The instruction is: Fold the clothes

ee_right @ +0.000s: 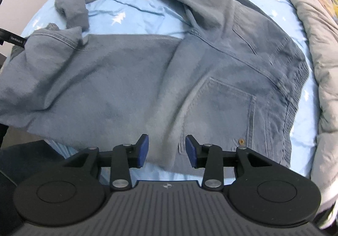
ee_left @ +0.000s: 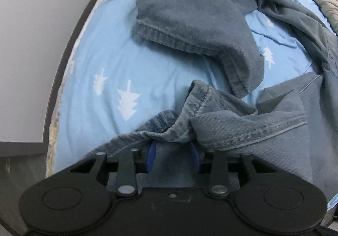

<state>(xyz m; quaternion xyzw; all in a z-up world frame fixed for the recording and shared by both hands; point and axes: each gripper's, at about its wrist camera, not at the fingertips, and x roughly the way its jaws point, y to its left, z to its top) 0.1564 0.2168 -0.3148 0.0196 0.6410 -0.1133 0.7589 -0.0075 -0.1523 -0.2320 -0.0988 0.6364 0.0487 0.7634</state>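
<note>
- Your left gripper [ee_left: 173,159] is pointing down at the bed [ee_left: 88,50], and its blue fingers [ee_left: 150,160] are standing narrow with a bunched fold of the denim jeans [ee_left: 243,130] between them; they are looking clamped on it, though cloth is hiding the tips.
- Your right gripper [ee_right: 166,152] is hovering over the jeans' seat, its fingers [ee_right: 142,151] parted and gripping nothing.
- The jeans [ee_right: 126,88] are lying spread across the bed, waistband toward the quilt [ee_right: 316,46], legs running away toward the far edge.
- One leg cuff [ee_left: 200,31] is lying just beyond your left fingers, so judge that hand the nearer for the next fold.
</note>
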